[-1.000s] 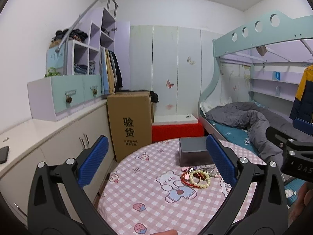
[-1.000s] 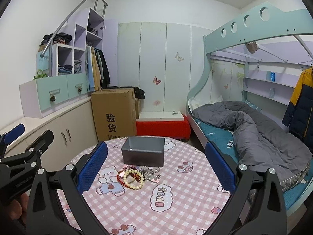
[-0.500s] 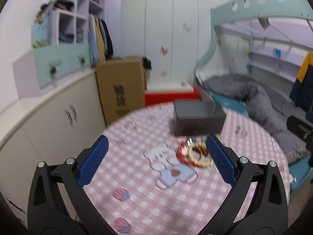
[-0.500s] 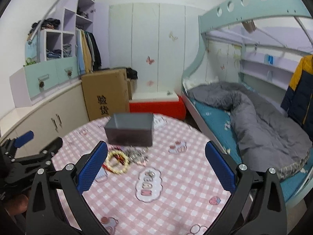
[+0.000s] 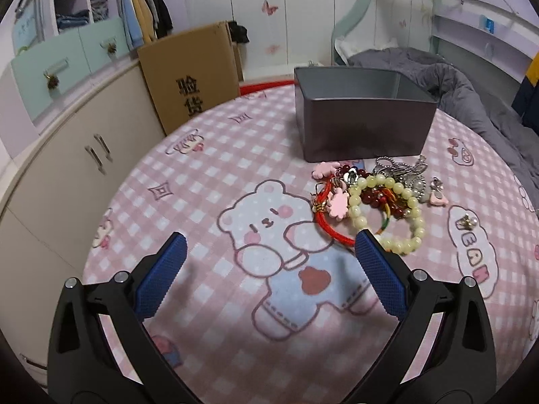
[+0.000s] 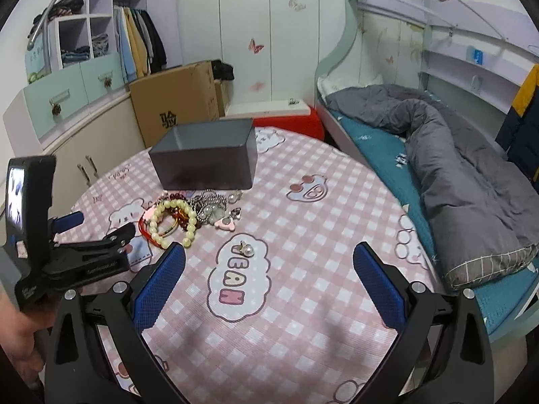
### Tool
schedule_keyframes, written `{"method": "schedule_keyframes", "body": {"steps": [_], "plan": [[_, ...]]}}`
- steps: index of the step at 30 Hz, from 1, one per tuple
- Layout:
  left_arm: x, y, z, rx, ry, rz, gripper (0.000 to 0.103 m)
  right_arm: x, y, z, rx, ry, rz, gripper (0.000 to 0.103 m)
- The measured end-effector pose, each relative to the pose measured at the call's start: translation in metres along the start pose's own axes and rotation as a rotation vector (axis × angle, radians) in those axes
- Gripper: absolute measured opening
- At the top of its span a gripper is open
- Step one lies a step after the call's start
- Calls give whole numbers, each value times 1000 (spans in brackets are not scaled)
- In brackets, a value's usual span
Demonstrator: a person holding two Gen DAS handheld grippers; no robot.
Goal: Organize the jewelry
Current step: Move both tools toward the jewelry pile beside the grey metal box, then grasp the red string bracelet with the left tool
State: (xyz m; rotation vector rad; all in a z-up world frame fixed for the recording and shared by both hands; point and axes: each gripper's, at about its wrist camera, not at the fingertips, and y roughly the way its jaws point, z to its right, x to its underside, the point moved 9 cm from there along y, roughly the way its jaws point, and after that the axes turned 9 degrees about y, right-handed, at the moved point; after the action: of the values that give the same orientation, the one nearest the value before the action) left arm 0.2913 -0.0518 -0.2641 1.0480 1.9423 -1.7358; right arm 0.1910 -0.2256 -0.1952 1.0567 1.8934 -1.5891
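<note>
Blue-padded left gripper point(image 5: 267, 247) has dropped close over the table point(image 5: 202, 175), jaws spread and empty; just ahead lies the jewelry pile point(image 5: 370, 198) before the grey box point(image 5: 363, 128). Right gripper point(image 6: 269, 256), equally wide, has lowered too, so picking can begin.

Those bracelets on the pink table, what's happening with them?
A person holds a gripper in each hand over the round table. Both the left gripper and the right gripper are open and hold nothing. The jewelry pile, with a pale bead bracelet and a red cord, lies in front of the gray box. A small pearl piece lies apart. Nothing has been picked up.
</note>
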Motion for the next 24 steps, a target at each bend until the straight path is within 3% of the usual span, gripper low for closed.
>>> {"method": "schedule_keyframes", "body": {"steps": [8,10,13,15,16,18,20,24], "plan": [[-8,28,-2,33,-4,-59,97,-2,24,-4,-14,4,-58,96],[-8,35,0,72,-12,-79,91,-3,30,-8,-15,-2,-72,96],[-7,38,4,136,-24,-82,71,-5,36,-11,-11,-20,-89,96],[-10,35,8,173,-5,-63,43,-6,42,-14,-10,-34,-105,96],[-11,34,10,193,-2,-56,36,-6,44,-15,-11,-39,-111,96],[-12,32,11,252,-14,-46,7,-6,49,-14,-1,-52,-128,96],[-13,29,9,315,-37,-37,5,-6,52,-16,-3,-60,-140,96],[-18,14,1,362,-55,4,4,-2,57,-21,-29,-89,-175,96]]}}
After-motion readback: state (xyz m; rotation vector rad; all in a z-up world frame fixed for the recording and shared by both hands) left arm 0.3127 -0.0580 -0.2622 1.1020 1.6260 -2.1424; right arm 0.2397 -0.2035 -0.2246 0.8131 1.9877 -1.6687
